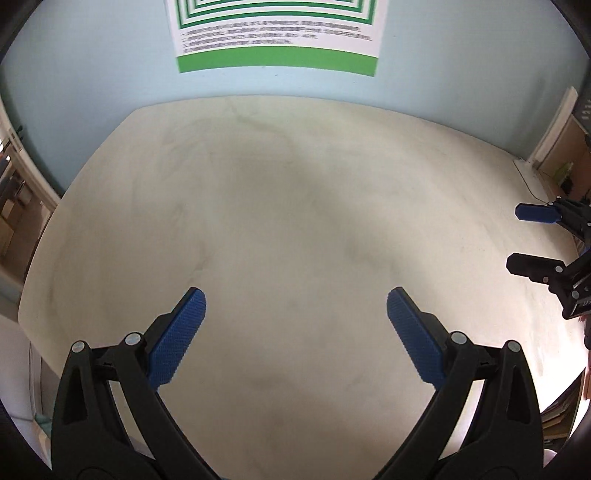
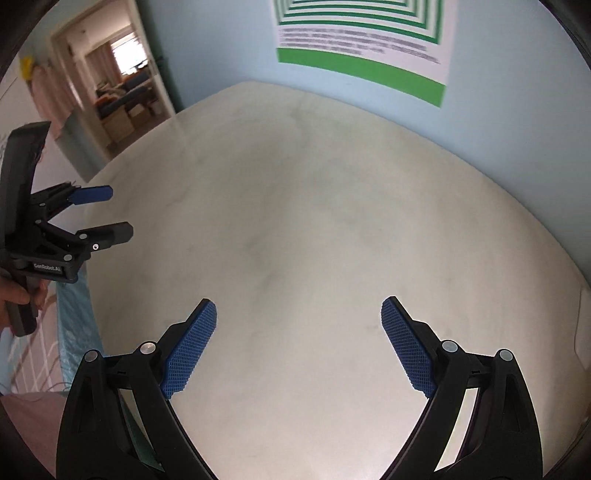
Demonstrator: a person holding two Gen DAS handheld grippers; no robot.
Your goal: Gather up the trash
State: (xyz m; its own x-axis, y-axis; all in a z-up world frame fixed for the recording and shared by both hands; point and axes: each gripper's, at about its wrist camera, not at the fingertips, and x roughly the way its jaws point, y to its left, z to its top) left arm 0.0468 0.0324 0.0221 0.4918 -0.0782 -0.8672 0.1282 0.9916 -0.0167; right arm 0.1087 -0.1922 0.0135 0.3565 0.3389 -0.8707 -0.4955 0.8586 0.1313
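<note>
Left tool: the left tool (image 1: 295,306) hovers over the bench, its two blue ridged pads spread wide apart with nothing between them; in the right wrist view it (image 2: 118,214) shows at 9 o'clock, fingers also apart.
Right tool: the right tool (image 2: 299,314) hangs over the same bench, pads wide apart and gripping nothing; in the left wrist view it (image 1: 513,238) sits at 3 o'clock.
Hand: a hand (image 2: 16,299) grips the left tool's handle at 8 o'clock in the right wrist view.
Bench: a pale cream bench (image 1: 295,206) with faint grey smudges fills both views.
Trash: no piece of trash is visible in either view.
Poster: a white poster (image 1: 275,33) with green bands and blurred text hangs on the light blue wall at 12 o'clock.
Doorway: an open doorway (image 2: 118,74) at 11 o'clock in the right wrist view.
</note>
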